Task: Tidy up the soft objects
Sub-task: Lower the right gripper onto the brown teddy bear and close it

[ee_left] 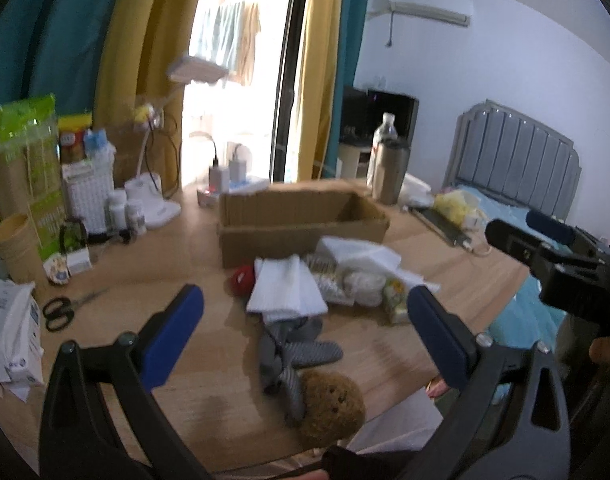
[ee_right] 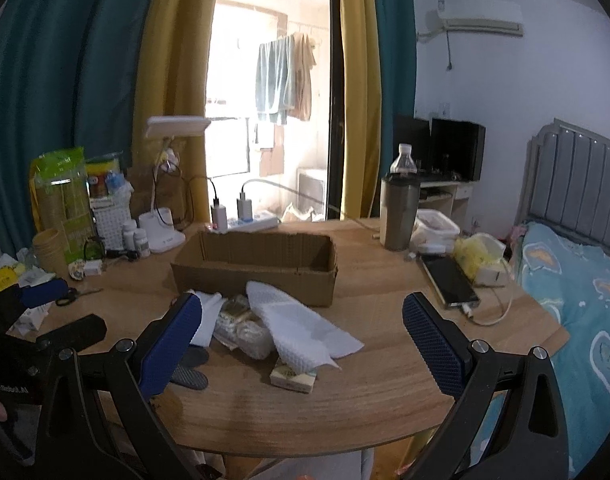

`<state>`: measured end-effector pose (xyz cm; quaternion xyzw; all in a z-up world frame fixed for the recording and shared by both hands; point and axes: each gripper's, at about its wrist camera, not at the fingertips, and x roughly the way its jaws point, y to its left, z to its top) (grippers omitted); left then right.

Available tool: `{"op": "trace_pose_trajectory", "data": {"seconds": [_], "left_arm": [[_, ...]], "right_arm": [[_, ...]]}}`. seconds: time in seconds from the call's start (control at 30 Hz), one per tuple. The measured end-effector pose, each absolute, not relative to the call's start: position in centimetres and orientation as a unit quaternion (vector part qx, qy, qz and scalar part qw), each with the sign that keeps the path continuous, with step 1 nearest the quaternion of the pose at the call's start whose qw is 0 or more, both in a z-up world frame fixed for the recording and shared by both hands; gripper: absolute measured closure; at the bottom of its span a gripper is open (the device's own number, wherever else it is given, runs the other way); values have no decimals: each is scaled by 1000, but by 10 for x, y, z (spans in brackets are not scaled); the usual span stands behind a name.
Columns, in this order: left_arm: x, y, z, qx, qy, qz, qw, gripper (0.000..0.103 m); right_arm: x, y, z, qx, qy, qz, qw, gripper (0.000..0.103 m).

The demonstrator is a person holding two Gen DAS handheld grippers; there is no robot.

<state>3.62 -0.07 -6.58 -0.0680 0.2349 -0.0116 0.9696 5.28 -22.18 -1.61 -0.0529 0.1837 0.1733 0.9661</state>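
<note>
Left wrist view: our left gripper (ee_left: pixel 305 328) and right gripper (ee_right: pixel 303 334) both gape wide, holding nothing. Soft pile (ee_right: pixel 289 324) sits mid-table (ee_right: pixel 345 408), touching cardboard box (ee_right: pixel 257 268) front; brown sponge (ee_left: pixel 331 404) at near edge.

Daylight is pouring in through the doorway (ee_right: pixel 273 112) and blowing it out to near white in both views, more so in the left wrist view. Beside the doorway the curtains (ee_right: pixel 65 92) are sitting dim. The left wrist view is smearing with motion blur; the right one is staying sharper. Straight lines are bowing toward black corners. Soft glare is lying on the surface (ee_right: pixel 305 408) below the doorway.
</note>
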Motion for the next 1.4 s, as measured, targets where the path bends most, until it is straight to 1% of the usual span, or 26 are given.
{"op": "trace_pose_trajectory", "data": {"seconds": [0.37,0.53,0.87,0.9,0.97,1.13,1.2,1.33,1.4], "left_arm": [[56,9,-111,-83,298,-7,951,1],[57,29,-120,-87,301,24,949,1],[41,63,-133,-95,303,55,947,1],[40,66,-135,-98,304,56,946,1],[39,69,-136,-101,304,58,946,1],[39,71,-137,-101,306,61,945,1],[40,70,-138,-99,308,60,944,1],[42,65,-138,-93,309,54,945,1],[42,64,-138,-90,311,55,945,1]], "right_arm": [[77,-209,-57,-58,242,187,950,1],[80,-189,-79,-65,275,212,935,1],[70,-142,-102,-89,312,269,907,1],[69,-139,-104,-91,315,273,904,2],[68,-133,-108,-94,324,278,899,8],[67,-125,-119,-94,348,295,885,13],[66,-122,-122,-98,353,305,879,18],[67,-118,-128,-101,368,311,871,36],[66,-116,-130,-102,374,314,867,36]]}}
